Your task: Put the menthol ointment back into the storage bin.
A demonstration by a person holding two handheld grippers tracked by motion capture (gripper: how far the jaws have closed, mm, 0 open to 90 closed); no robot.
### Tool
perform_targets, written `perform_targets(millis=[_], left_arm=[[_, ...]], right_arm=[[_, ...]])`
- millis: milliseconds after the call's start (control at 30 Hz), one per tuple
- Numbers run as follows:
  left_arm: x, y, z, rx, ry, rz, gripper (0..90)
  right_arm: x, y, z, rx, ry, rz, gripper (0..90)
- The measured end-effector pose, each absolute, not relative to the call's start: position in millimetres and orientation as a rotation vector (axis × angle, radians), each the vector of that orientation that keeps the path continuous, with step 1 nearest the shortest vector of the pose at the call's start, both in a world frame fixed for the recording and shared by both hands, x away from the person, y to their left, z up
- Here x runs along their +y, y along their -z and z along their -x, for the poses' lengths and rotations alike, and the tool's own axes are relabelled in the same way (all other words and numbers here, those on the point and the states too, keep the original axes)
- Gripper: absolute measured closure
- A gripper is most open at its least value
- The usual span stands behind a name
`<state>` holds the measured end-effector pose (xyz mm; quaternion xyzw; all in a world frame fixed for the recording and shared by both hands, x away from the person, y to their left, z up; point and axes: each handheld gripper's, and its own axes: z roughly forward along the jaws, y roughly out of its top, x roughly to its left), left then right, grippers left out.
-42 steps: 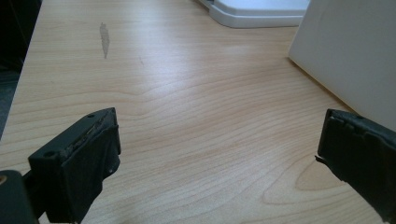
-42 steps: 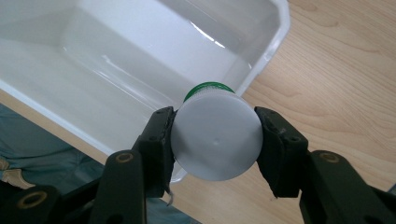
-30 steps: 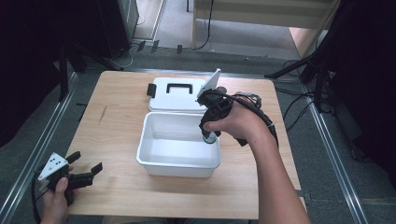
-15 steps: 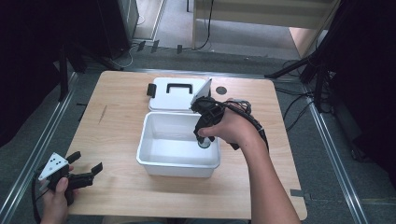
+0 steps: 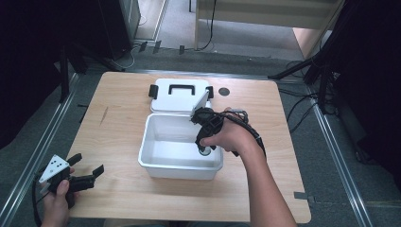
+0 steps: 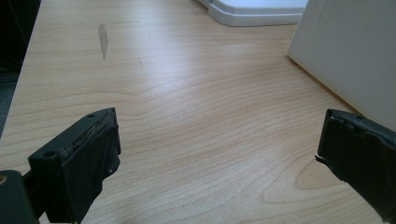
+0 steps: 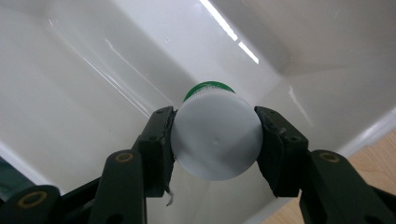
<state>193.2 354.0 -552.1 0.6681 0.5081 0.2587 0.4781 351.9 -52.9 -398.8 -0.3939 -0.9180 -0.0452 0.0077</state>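
At the lower left of the high view, the left gripper (image 5: 87,176) rests on the table (image 5: 118,127), jaws wide apart and empty. Mid-frame, the right gripper (image 5: 204,150) reaches down into the white box (image 5: 156,165), jaws clamped on a white bottle (image 7: 215,137) with a green band. Beyond lies the lid (image 5: 178,94).

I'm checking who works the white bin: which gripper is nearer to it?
Right. The right gripper is inside the white bin, holding a bottle; the left gripper rests beside it, apart.
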Motion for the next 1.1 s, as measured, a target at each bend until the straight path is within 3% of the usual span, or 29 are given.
perform_targets(millis=[1100], left_arm=[[355.5, 552.1, -193.2, 1.241, -0.621, -1.628, 0.1]], right_arm=[[-38.0, 449.5, -350.3, -2.896, 0.126, 1.109, 51.4]])
